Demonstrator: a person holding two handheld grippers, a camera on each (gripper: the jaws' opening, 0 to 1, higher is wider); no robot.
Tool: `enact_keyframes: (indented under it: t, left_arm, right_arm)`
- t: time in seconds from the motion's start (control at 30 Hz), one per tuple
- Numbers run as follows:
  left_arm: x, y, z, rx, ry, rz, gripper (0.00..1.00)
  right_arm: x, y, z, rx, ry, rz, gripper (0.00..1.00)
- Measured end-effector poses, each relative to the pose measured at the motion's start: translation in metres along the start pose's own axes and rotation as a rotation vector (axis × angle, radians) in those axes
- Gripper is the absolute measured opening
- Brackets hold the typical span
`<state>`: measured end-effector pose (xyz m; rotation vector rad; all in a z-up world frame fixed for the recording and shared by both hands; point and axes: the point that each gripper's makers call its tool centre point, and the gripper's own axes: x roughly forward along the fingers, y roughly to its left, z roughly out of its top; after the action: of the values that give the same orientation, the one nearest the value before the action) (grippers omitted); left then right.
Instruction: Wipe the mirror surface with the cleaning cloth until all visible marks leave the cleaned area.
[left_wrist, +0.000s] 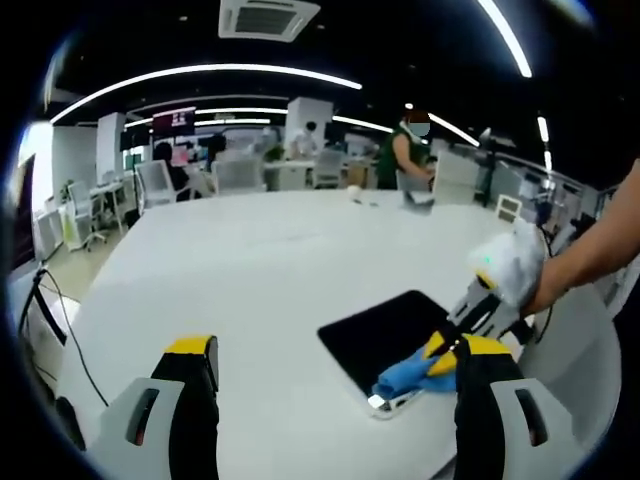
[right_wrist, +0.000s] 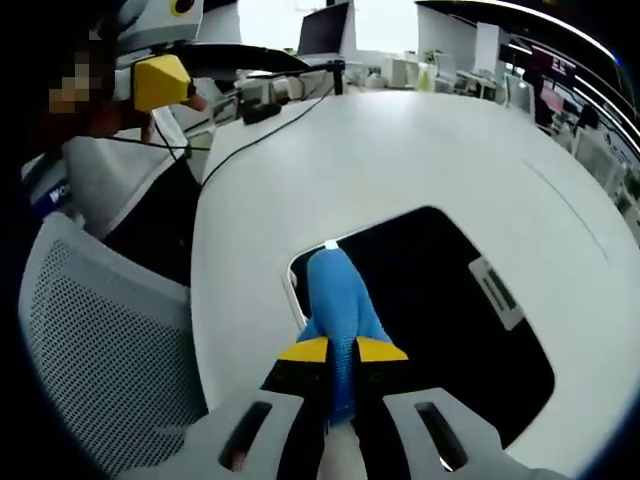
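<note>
Blue cleaning cloth (right_wrist: 340, 320) is clamped between the yellow-tipped jaws of the right gripper (right_wrist: 341, 352), and its free end lies flat, straight ahead of the fingertips, on the dark mirror (right_wrist: 460, 350). The cloth runs lengthwise along the line of the jaws, pointing toward the mirror's far rounded edge, where it stops just short of the rim. The mirror lies flat on a white table (right_wrist: 400, 160), near the table edge closest to the person.

Seen from the left gripper (left_wrist: 330, 365), whose jaws stand wide apart and hold nothing, the mirror (left_wrist: 385, 335) lies ahead and to the right of its fingertips, with the cloth (left_wrist: 415, 378) and the right gripper (left_wrist: 462, 345) over the nearest corner. The right gripper is clearly the nearer tool and the only one touching the work.

Most of the glass stretches to the right of the right fingertips, so the wipe likely needs to sweep that way. A grey mesh chair (right_wrist: 90, 340) sits left of them, off the table; bare tabletop beyond the mirror leaves open room.
</note>
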<state>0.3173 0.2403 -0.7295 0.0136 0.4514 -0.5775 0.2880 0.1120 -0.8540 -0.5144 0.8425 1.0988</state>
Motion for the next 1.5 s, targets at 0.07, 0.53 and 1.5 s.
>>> enact_keyframes:
  t: [0.07, 0.53, 1.5]
  left_arm:
    - [0.000, 0.001, -0.001, 0.000, 0.003, -0.002, 1.00]
    - [0.000, 0.004, -0.004, -0.014, 0.006, -0.002, 1.00]
    - [0.000, 0.003, -0.011, -0.026, 0.013, -0.003, 1.00]
  right_arm:
    - [-0.001, -0.001, -0.001, -0.003, -0.001, 0.007, 0.03]
    - [0.000, -0.002, -0.001, -0.032, 0.015, 0.052, 0.03]
    - [0.003, -0.026, 0.006, -0.083, 0.009, 0.025, 0.02]
